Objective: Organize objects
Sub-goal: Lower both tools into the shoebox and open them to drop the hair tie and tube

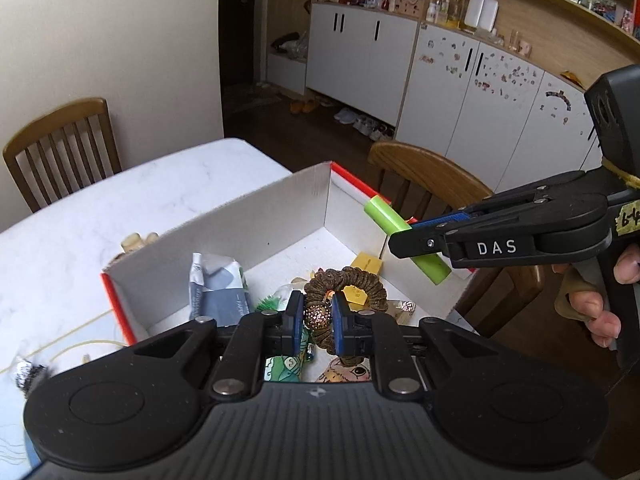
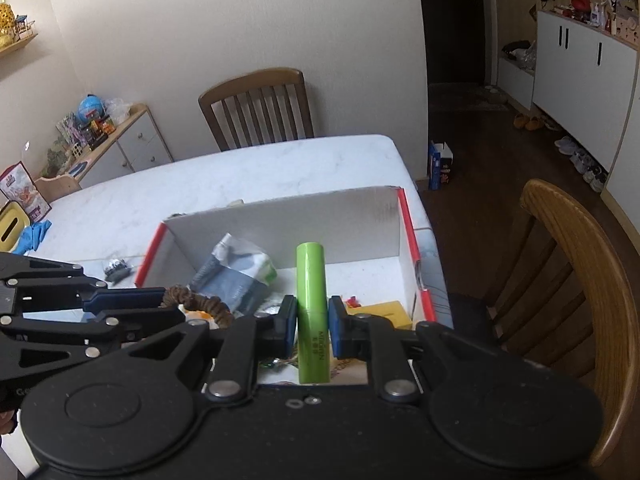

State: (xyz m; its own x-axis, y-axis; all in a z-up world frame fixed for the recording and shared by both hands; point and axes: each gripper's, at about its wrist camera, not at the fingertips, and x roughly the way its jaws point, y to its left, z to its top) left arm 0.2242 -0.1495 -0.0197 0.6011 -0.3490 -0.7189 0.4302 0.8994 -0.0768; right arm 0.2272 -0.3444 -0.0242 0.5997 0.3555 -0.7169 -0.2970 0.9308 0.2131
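A white cardboard box with red edges [image 1: 256, 216] [image 2: 280, 220] sits on the marble table. My left gripper [image 1: 314, 314] is shut on a brown scrunchie with a beaded ball [image 1: 360, 284], over the box; the scrunchie also shows in the right wrist view [image 2: 204, 304]. My right gripper [image 2: 312, 322] is shut on a green tube [image 2: 312, 300] and holds it above the box's right side; the tube shows in the left wrist view too [image 1: 390, 220]. A tissue pack [image 1: 218, 288] [image 2: 236, 272] and a yellow item [image 1: 366, 263] [image 2: 384, 312] lie in the box.
Wooden chairs stand at the far side [image 2: 260, 104] and at the right [image 2: 572, 264] of the table [image 1: 140, 196]. A blue cloth [image 2: 34, 236] and small loose items [image 2: 116, 268] lie on the table left of the box. White cabinets [image 1: 460, 92] line the far wall.
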